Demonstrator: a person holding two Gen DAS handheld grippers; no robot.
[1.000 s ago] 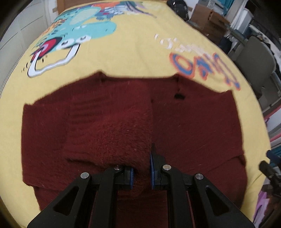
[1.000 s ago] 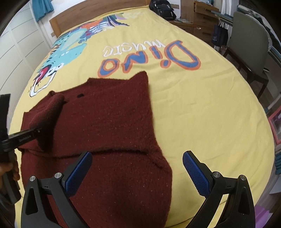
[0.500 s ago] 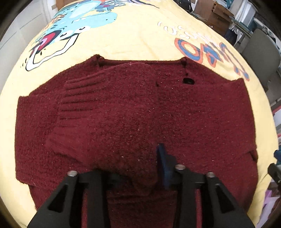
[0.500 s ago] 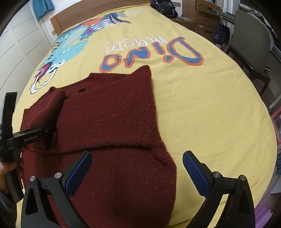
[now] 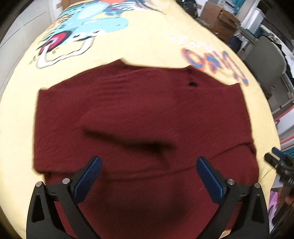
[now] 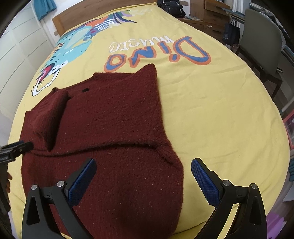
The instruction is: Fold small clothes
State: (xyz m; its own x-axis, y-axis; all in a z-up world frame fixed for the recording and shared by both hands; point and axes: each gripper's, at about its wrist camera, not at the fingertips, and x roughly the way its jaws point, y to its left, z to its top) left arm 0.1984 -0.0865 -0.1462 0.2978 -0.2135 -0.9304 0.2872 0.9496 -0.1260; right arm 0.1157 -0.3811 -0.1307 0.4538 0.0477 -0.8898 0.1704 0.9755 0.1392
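Observation:
A dark red knit sweater (image 5: 143, 117) lies flat on the yellow bedspread (image 5: 147, 46). Its left sleeve (image 6: 49, 119) is folded in over the body, and the right side is folded in too. My left gripper (image 5: 148, 170) is open and empty just above the sweater's lower middle. My right gripper (image 6: 143, 171) is open and empty over the sweater's lower right part (image 6: 117, 132). The left gripper also shows at the left edge of the right wrist view (image 6: 14, 150). The left wrist view is motion-blurred.
The yellow bedspread (image 6: 211, 110) with a dinosaur print and "Dino music" lettering covers the bed. A grey chair (image 6: 261, 40) and wooden drawers (image 6: 213, 16) stand to the right. A dark bag (image 6: 170, 7) sits at the bed's far end. Cardboard boxes (image 5: 216, 20) stand beyond.
My left gripper was shut on the left sleeve, carried it over the sweater's body, then opened and let it go. It has drawn back. The right gripper has stayed open and nearly still.

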